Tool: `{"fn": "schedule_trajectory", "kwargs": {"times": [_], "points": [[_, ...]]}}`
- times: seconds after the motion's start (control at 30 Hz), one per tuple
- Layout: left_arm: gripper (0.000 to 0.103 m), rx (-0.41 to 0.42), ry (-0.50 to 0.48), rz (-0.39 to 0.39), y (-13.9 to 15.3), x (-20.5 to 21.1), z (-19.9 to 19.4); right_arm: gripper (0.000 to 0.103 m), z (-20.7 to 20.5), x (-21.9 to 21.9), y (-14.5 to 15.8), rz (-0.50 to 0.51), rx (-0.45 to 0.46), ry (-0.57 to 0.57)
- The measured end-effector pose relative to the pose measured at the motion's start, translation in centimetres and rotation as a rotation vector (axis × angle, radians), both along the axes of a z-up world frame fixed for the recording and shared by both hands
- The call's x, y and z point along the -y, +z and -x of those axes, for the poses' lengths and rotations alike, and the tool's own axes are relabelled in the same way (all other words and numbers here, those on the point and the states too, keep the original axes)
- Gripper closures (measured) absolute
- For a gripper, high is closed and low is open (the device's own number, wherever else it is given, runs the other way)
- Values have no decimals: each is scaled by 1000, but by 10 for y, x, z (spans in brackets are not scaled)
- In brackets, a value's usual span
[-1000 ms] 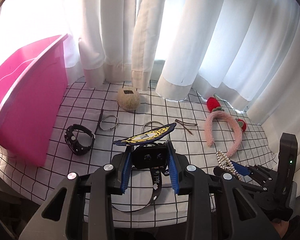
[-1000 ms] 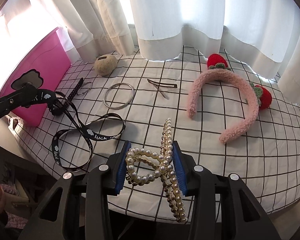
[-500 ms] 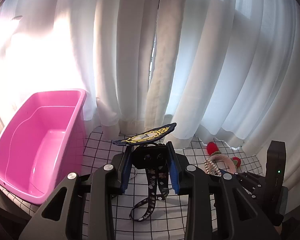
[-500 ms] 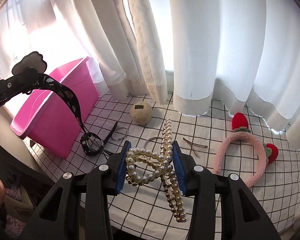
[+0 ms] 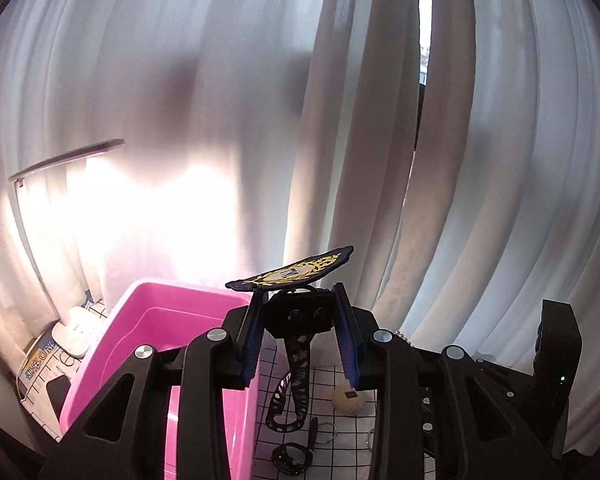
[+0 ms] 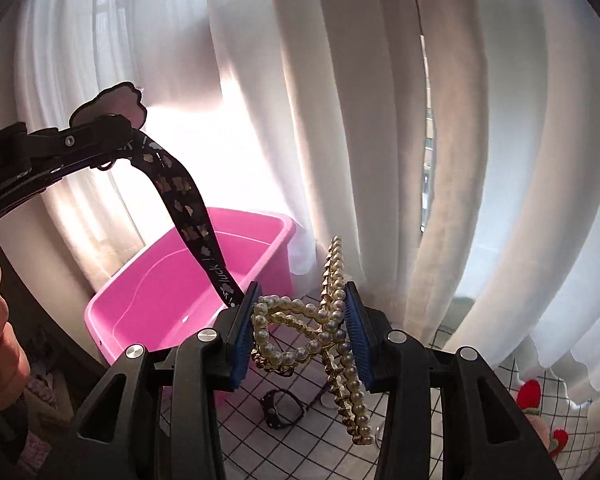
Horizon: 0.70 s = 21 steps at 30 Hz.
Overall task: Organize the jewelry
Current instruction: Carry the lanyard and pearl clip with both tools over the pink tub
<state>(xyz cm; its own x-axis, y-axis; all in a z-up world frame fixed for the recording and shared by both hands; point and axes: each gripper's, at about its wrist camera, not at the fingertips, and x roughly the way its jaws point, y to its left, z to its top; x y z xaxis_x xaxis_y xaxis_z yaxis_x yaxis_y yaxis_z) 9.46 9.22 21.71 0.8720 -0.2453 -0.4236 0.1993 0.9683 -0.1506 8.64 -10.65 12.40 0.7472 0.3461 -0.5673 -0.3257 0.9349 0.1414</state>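
Holding between their pads, left gripper (image 5: 300, 344) clamps the lanyard (image 5: 294, 376), right gripper (image 6: 300, 330) the pearl clip (image 6: 320, 332), above the pink bin (image 6: 172, 292).

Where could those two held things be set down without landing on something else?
The pink tub looks bare inside, so it is the roomiest spot. The checked cloth right of the tub is crowded: a black watch, metal rings and a round ball lie there. The left tool holds a lanyard, the right tool a pearl clip.

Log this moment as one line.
left gripper: shut on lanyard | right gripper: shut on pearl clip | bin: ahead
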Motion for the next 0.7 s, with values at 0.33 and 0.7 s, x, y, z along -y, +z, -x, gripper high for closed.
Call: {"fn": "schedule_trajectory", "kwargs": {"times": [0.33,0.7], "points": [[71,50,214,-58,36,-93,-38,63,-64,-109,36,-3,47,190],[71,-112,373,-108,-26,-178,-64,63,-110,-195,-27,46,-147,299]]}}
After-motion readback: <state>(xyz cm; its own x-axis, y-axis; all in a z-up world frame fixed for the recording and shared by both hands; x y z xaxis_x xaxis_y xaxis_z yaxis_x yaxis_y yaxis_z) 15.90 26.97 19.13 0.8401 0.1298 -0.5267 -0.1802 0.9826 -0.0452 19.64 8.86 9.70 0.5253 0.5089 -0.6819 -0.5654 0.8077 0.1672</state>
